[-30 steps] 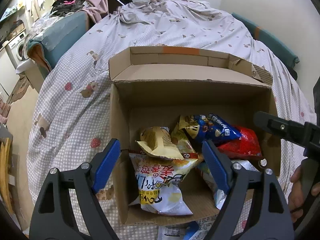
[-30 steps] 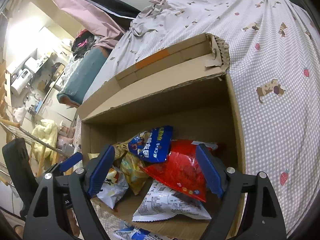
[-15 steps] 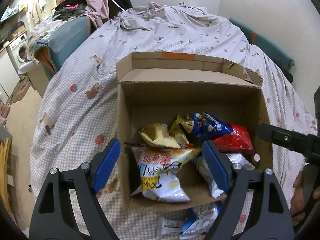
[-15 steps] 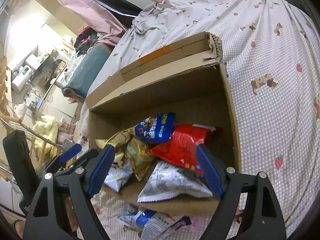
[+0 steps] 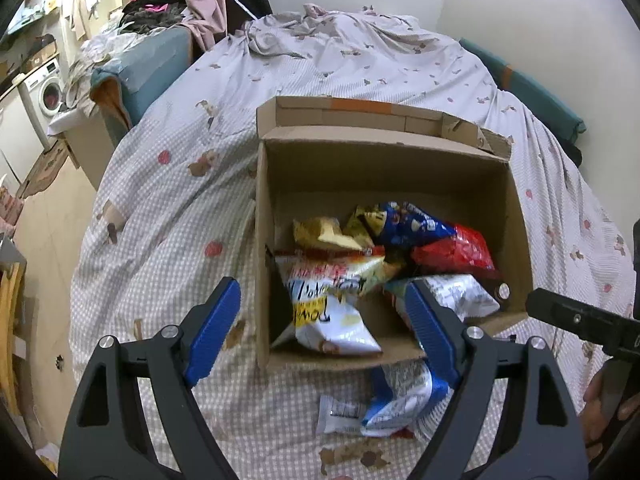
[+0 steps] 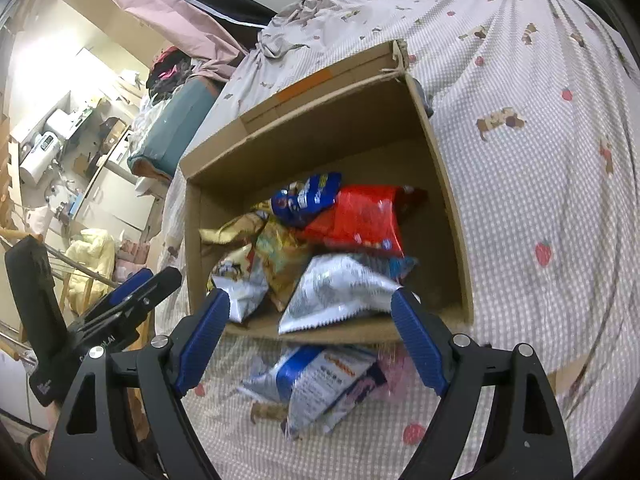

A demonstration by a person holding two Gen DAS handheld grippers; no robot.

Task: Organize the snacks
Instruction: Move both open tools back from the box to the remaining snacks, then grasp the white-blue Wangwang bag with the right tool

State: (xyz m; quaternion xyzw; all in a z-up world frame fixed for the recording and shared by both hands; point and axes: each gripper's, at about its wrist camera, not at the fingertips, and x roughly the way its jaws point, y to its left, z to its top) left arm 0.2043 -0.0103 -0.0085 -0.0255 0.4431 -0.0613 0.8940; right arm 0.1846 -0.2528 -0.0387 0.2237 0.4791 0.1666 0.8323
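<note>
A cardboard box sits on the bed and holds several snack bags: a white-yellow bag, a blue bag, a red bag and a silver bag. The box also shows in the right wrist view. A blue-white snack bag lies on the bedspread just in front of the box, also seen in the right wrist view. My left gripper is open and empty, near the box's front edge. My right gripper is open and empty above the loose bag.
The bed is covered by a checked bedspread with animal prints. A teal cushion and piled clothes lie at the bed's far left. A washing machine and floor clutter sit to the left. The wall runs along the right.
Both grippers have pulled back from the box toward me. The box looks smaller and the blue-white bag in front of it has come into full view. Both stayed open.
</note>
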